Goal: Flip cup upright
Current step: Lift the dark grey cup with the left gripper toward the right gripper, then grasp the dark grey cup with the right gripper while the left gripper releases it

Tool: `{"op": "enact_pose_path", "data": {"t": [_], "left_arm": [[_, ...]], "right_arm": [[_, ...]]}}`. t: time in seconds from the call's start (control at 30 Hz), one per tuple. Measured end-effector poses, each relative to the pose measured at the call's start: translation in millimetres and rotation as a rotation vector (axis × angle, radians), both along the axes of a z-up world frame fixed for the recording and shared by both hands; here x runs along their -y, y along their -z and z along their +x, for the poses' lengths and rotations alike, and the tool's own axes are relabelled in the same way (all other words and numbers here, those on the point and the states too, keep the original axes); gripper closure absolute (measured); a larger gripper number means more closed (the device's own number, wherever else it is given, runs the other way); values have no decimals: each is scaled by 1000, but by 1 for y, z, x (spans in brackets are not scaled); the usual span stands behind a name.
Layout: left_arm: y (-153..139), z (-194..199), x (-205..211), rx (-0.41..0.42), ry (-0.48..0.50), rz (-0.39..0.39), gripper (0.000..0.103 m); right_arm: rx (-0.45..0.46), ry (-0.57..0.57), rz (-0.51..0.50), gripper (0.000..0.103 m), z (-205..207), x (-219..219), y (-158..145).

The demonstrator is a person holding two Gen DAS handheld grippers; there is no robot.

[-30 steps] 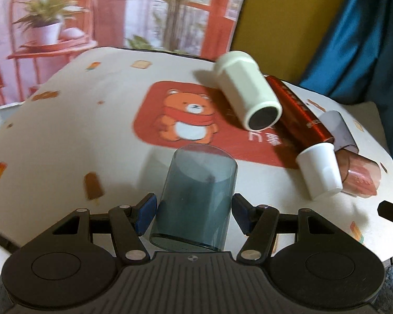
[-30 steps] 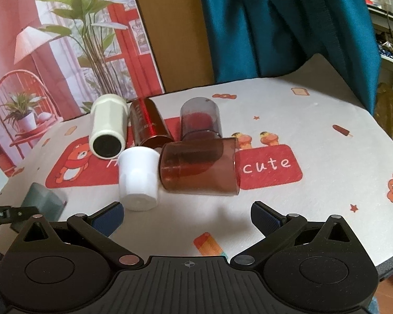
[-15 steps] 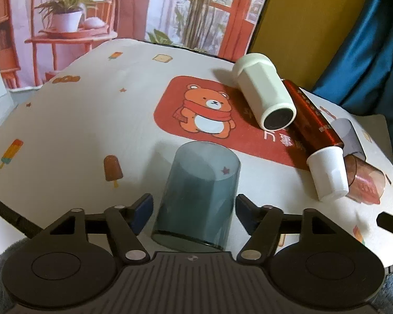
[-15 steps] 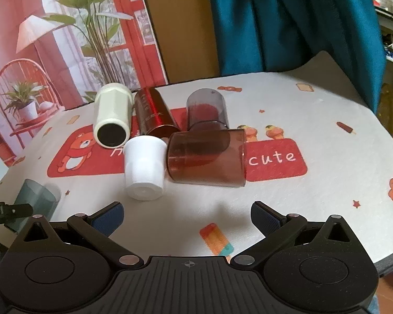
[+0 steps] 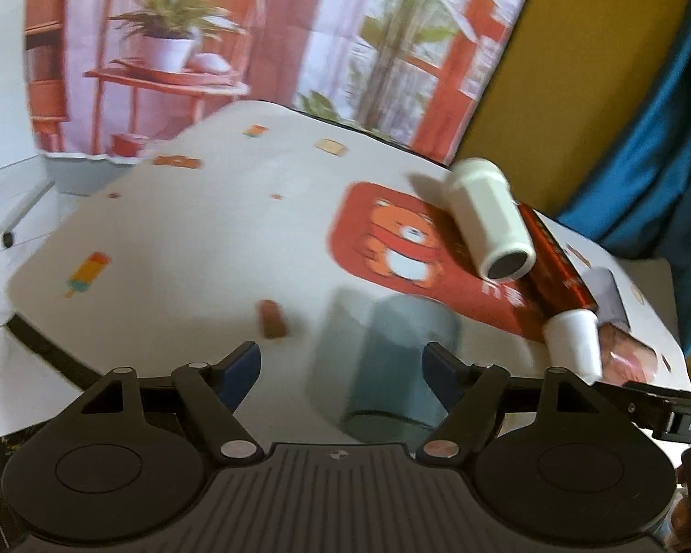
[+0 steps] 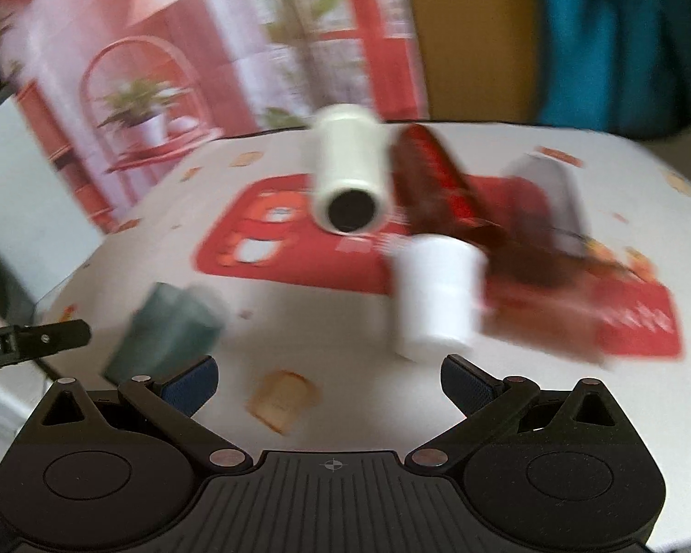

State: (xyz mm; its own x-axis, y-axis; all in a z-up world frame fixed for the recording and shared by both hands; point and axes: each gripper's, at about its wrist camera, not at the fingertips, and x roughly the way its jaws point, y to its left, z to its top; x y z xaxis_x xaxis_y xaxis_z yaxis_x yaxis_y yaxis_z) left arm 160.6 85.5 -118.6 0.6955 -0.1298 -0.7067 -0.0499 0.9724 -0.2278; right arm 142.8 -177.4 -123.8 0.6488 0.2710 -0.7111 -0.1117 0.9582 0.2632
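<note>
Blue cup (image 5: 391,359) tipped on desk (image 5: 184,253), awaiting flip.
Both grippers' jaws spread, gripping nothing; left gripper (image 5: 343,368) lined up for grab.

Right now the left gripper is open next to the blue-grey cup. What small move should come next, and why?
Probably shift the left gripper a little to the right, then close. The blue-grey cup lies on its side on the tablecloth, off-centre toward the right finger, with nothing gripped. Both views are blurred, so whether they touch is unclear.
</note>
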Motion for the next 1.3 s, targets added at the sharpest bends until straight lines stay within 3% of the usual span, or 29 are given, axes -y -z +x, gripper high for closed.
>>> {"op": "enact_pose_path", "data": {"t": [0.1,0.23,0.4,0.47,0.6,0.77,1.03,1.17,1.3], "left_arm": [[0,-1,-18,3,-65,19,24],[4,-3,-41,-23,-167,-18,24],[13,-11,-58,-51,-240,-46,24],[19,-16,-63,-52,-268,-53,24],[33,-18,-58,-87,-253,-62,24],[38,-18,-59,-88,-232,-58,23],[52,-18,-68,-125,-263,-120,21],[55,-19,-72,-125,-266,-136,21],[57,-19,-75,-127,-272,-149,21]], "right_arm": [[-28,-78,15,1,21,-29,-3],[-112,-152,27,1,53,-73,2],[-212,-176,73,2,79,-107,12],[-265,-173,91,12,86,-114,20],[-342,-120,154,16,98,-111,32],[-334,-130,167,27,104,-114,35],[-313,-180,107,28,108,-125,29],[-244,-222,43,29,110,-141,14],[-94,-262,-116,30,112,-164,0]]}}
